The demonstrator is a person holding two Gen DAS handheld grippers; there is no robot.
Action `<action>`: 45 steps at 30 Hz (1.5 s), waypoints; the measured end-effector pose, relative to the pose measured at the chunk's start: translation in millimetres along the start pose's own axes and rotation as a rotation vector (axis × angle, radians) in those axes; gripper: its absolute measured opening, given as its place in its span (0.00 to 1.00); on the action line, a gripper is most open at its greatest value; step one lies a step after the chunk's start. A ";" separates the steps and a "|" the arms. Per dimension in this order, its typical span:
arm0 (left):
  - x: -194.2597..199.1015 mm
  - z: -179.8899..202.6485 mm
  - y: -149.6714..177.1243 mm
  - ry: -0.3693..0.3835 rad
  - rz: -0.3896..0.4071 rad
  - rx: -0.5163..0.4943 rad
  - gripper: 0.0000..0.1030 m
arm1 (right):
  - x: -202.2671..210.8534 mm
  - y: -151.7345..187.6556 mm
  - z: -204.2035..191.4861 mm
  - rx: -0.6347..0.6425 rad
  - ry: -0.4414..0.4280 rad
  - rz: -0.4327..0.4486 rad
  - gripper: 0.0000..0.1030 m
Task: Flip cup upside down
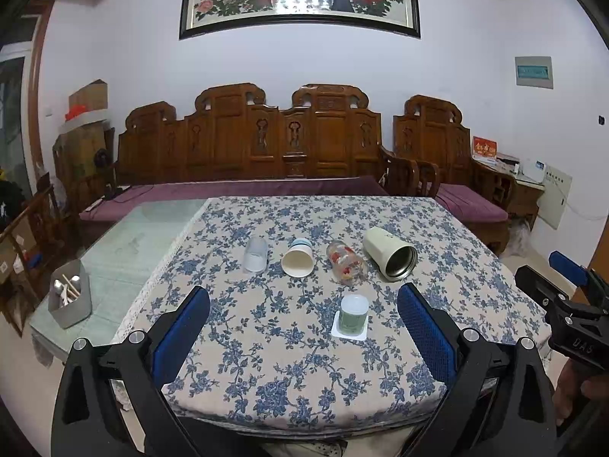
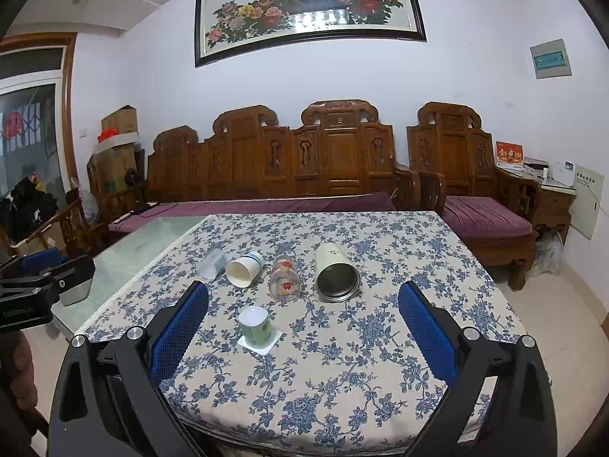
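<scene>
A small green cup (image 1: 353,314) with a white top stands on a white square coaster (image 1: 349,330) on the floral tablecloth; it also shows in the right wrist view (image 2: 254,325). Behind it a row of cups lies on its side: a frosted glass (image 1: 255,254), a white paper cup (image 1: 298,258), a flower-printed glass (image 1: 344,262) and a cream steel tumbler (image 1: 389,253). My left gripper (image 1: 302,323) is open and empty, well short of the green cup. My right gripper (image 2: 302,321) is open and empty, with the green cup near its left finger.
A grey holder (image 1: 71,299) with utensils stands on the bare glass tabletop at left. A carved wooden sofa (image 1: 266,144) with purple cushions stands behind the table. The other gripper shows at the right edge of the left view (image 1: 563,304).
</scene>
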State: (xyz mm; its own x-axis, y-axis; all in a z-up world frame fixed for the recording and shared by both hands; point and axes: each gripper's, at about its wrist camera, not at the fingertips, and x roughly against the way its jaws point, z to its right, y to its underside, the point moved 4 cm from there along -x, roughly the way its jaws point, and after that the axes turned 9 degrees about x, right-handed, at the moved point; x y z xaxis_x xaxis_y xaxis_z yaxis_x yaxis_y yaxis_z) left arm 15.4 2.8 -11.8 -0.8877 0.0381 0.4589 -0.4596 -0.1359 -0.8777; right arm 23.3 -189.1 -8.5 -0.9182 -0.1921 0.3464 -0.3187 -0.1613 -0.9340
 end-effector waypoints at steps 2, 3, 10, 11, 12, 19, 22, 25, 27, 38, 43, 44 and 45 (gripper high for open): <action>0.0 0.1 0.1 0.000 0.000 -0.001 0.92 | -0.7 0.2 -0.8 -0.001 0.000 0.001 0.98; -0.1 0.1 0.3 0.001 0.000 -0.002 0.92 | -0.7 0.2 -0.8 0.000 0.000 0.000 0.98; -0.4 0.7 0.9 -0.002 0.001 -0.003 0.92 | -0.9 0.2 -0.6 -0.001 -0.001 0.000 0.98; -0.6 1.1 1.0 -0.002 0.001 -0.003 0.92 | -1.1 0.4 -1.5 -0.001 -0.002 0.000 0.98; -0.8 1.1 1.0 -0.001 0.002 -0.003 0.92 | -1.0 0.4 -1.5 0.000 -0.002 0.001 0.98; -1.0 1.0 1.5 -0.001 0.005 -0.010 0.92 | -1.8 0.7 -1.7 -0.002 -0.002 0.002 0.98; -1.5 1.0 1.1 0.000 0.005 -0.012 0.92 | -1.3 0.8 -1.8 -0.001 -0.001 0.002 0.98; -1.4 0.9 1.1 0.001 0.005 -0.011 0.92 | -1.5 0.8 -1.7 -0.001 0.000 0.002 0.98; -1.1 1.1 0.9 0.002 0.006 -0.011 0.92 | -1.6 0.8 -1.5 -0.003 -0.001 0.001 0.98; -0.2 1.7 -2.8 0.001 0.011 -0.013 0.92 | -1.5 -0.2 -2.3 -0.001 0.001 0.005 0.98; 0.4 1.9 -3.5 0.002 0.013 -0.014 0.92 | -1.6 0.0 -2.3 -0.003 0.001 0.004 0.98; 0.1 1.3 -4.1 0.001 0.013 -0.015 0.92 | -2.1 -0.1 -2.4 -0.003 0.000 0.004 0.98; 0.1 1.5 -3.9 0.001 0.013 -0.014 0.92 | -2.2 -0.1 -2.5 -0.003 -0.001 0.004 0.98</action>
State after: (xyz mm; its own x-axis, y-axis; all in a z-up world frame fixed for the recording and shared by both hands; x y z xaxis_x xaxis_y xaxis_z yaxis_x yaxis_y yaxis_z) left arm 17.1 1.8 -8.1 -0.8936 0.0375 0.4473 -0.4483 -0.1220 -0.8855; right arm 24.8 -186.2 -9.3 -0.9191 -0.1936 0.3432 -0.3162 -0.1575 -0.9355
